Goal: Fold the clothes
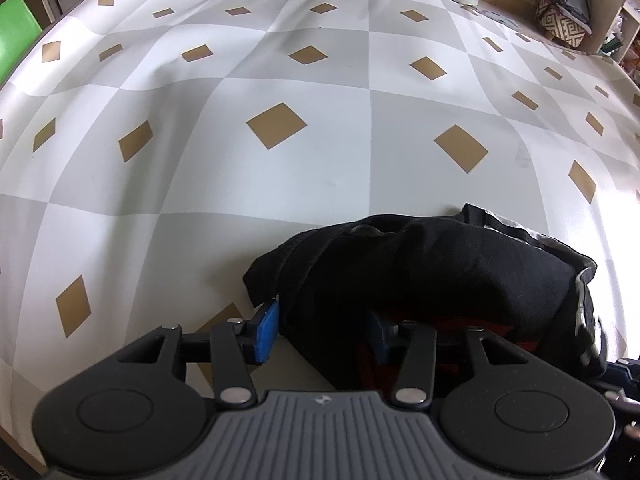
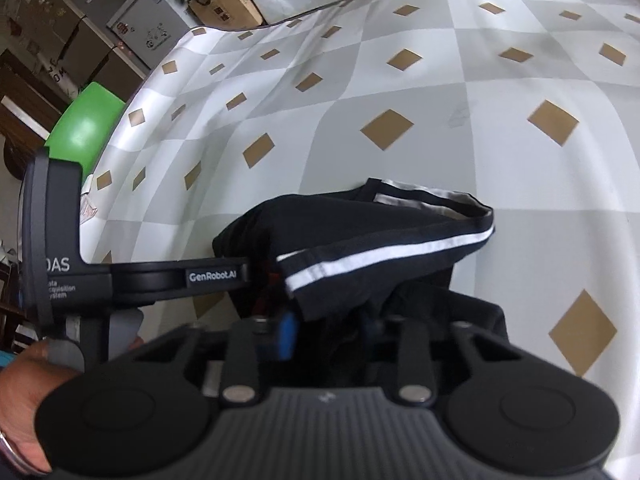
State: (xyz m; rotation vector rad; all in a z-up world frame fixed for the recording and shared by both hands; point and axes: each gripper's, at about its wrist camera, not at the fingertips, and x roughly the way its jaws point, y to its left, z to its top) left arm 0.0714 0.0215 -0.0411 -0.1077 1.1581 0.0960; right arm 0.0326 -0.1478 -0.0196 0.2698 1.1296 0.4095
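Observation:
A black garment (image 1: 440, 272) with a white side stripe (image 2: 392, 252) lies bunched at the near edge of the checked tablecloth (image 1: 280, 184). My left gripper (image 1: 320, 332) is closed on its thick left end; one blue pad (image 1: 266, 332) shows and the other is buried in cloth. My right gripper (image 2: 330, 332) grips the striped end, which drapes over its fingers and leaves only the left blue pad (image 2: 286, 336) visible. In the right wrist view the left gripper's black housing (image 2: 64, 264) reaches into the garment from the left. Something red shows inside the folds (image 1: 460, 324).
The cloth, in grey and white checks with tan diamonds (image 2: 440, 100), spreads wide beyond the garment. A green chair (image 2: 88, 120) stands off the left edge. A patterned box (image 1: 564, 24) sits at the far right corner. A hand (image 2: 24, 400) holds the left gripper's handle.

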